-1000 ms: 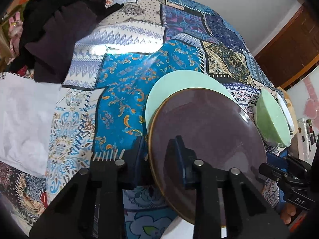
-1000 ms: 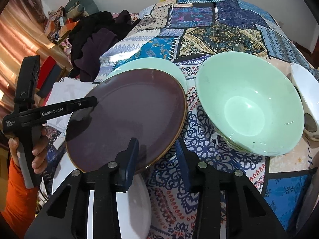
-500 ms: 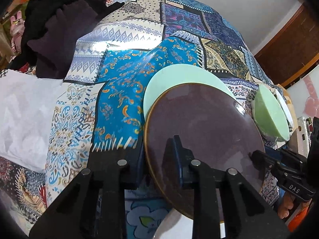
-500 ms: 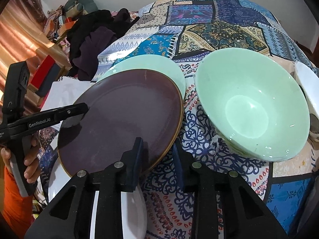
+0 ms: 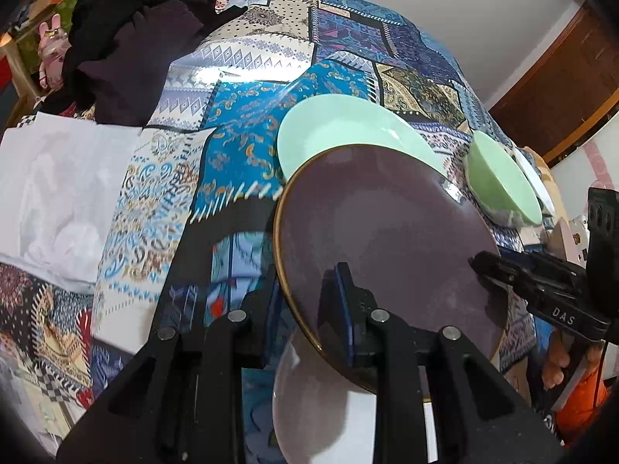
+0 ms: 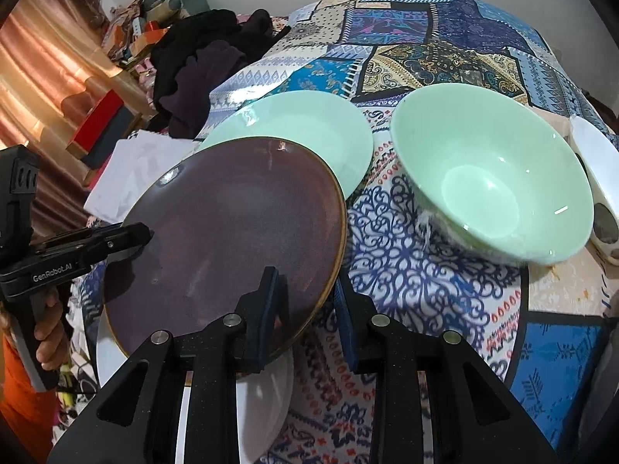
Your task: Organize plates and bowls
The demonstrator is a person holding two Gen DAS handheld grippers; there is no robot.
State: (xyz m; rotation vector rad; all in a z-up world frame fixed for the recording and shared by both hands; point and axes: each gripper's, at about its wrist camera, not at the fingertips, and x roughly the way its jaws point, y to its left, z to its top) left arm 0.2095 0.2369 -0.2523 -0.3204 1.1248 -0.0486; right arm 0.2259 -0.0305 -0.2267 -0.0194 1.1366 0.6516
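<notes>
both grippers (image 6: 305,301) pinch the purple plate (image 6: 232,232) — seemingly overlapping the green plate (image 6: 309,131).

Patchwork cloth (image 6: 445,38); dark clothes (image 6: 209,62) heaped; white paper (image 5: 58,178) beside them.

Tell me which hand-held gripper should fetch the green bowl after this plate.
Right. The right hand-held gripper holds the purple plate at the edge nearest the green bowl; the left hand-held gripper is across the plate.

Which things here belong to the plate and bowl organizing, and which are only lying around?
For the job: purple plate, green plate, green bowl, white plate.

Lying about: dark clothes, white paper, red box.
</notes>
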